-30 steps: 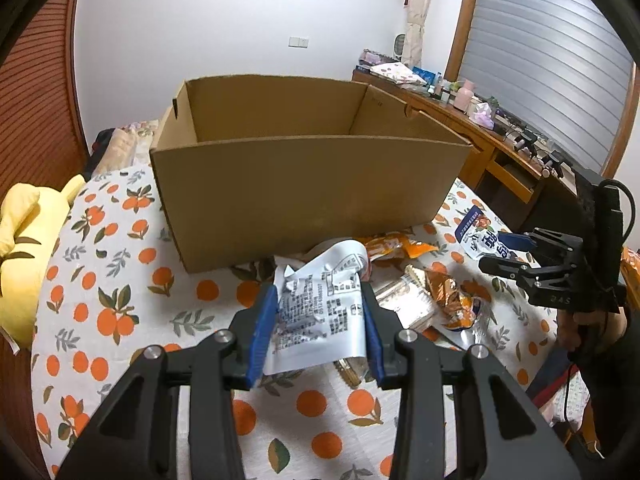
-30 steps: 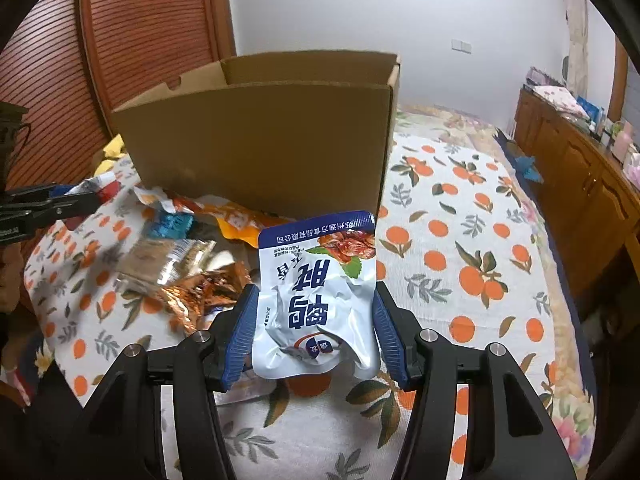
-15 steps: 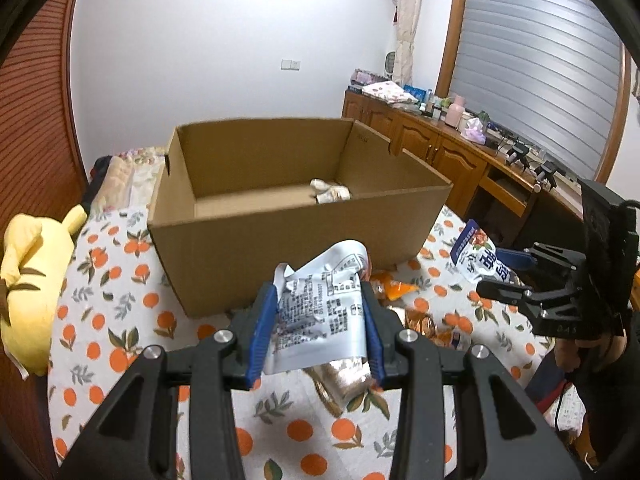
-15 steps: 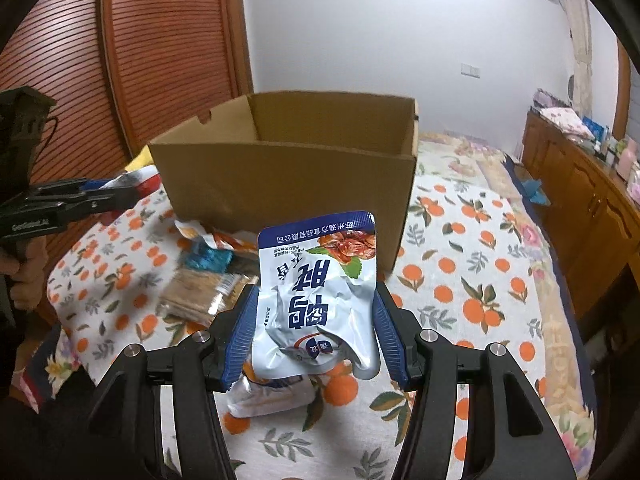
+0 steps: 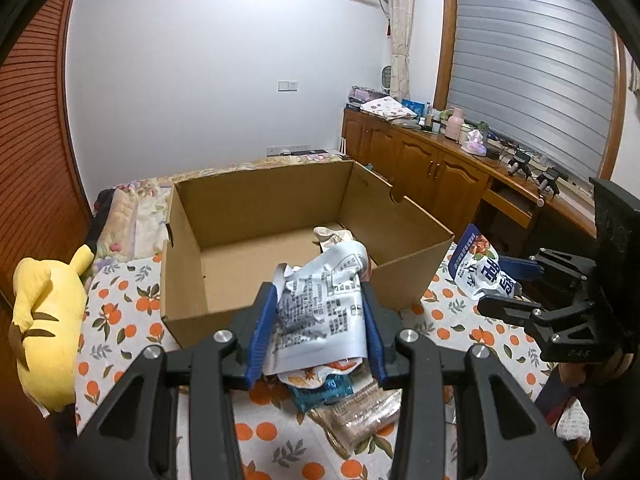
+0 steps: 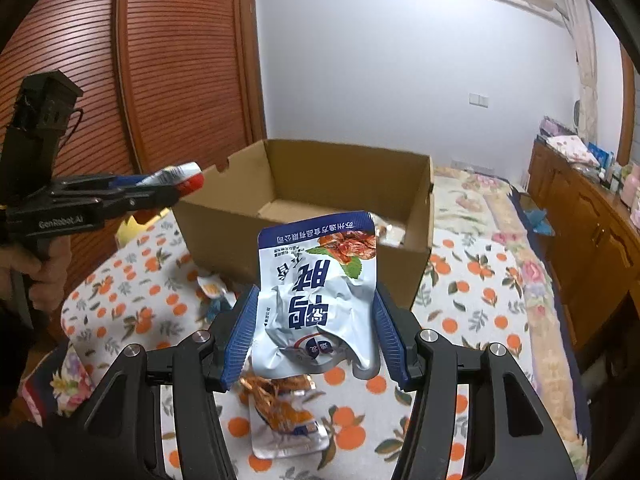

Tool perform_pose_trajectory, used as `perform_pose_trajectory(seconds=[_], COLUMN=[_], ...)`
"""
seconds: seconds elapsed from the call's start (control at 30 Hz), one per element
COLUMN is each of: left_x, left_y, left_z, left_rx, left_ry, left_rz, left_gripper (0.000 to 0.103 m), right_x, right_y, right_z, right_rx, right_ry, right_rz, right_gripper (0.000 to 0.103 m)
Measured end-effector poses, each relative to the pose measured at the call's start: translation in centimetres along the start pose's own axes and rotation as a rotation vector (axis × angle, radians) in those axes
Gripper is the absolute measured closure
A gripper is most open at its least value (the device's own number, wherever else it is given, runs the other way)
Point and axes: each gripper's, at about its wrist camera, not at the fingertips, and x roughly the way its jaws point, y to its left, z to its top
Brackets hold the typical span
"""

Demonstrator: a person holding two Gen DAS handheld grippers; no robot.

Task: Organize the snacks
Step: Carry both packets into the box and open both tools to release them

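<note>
An open cardboard box [image 5: 304, 216] [image 6: 304, 216] stands on the orange-print cloth, with a snack packet [image 5: 332, 236] inside at its right end. My left gripper [image 5: 318, 320] is shut on a crumpled white snack pouch [image 5: 324, 312], held high in front of the box's near wall. My right gripper [image 6: 316, 328] is shut on a white-and-blue snack pouch [image 6: 320, 292], raised before the box's corner. The right gripper also shows in the left wrist view [image 5: 512, 288], and the left gripper in the right wrist view [image 6: 160, 192].
Loose snack packets [image 5: 352, 396] [image 6: 280, 404] lie on the cloth in front of the box. A yellow plush toy [image 5: 44, 320] lies at the left. Wooden cabinets [image 5: 424, 168] with clutter stand to the right, a slatted wooden door [image 6: 160, 80] to the left.
Both grippers have risen with their pouches, so the inside of the box now shows. The loose packets on the cloth have dropped lower in both views.
</note>
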Motion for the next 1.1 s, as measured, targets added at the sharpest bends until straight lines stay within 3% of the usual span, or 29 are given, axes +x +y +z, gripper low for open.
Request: perform_pose_trajectory(seconds=[0.4,1.1], left_x=[2.2,7.7], left_y=[0.4,4.0], left_z=[2.3,3.3], left_rx=[0.015,-0.052], left_ry=[0.012,0.074], left_rz=[0.024,0.07], left_gripper=[0.064,0.062], right_x=[0.9,5.1], right_y=[0.3,0.3], right_z=[2.4,5.1], right_rx=[-0.012,-0.021], right_ry=[-0.017,0.015], right_rz=[-0.002,-0.016], right_gripper=[0.046,0.046])
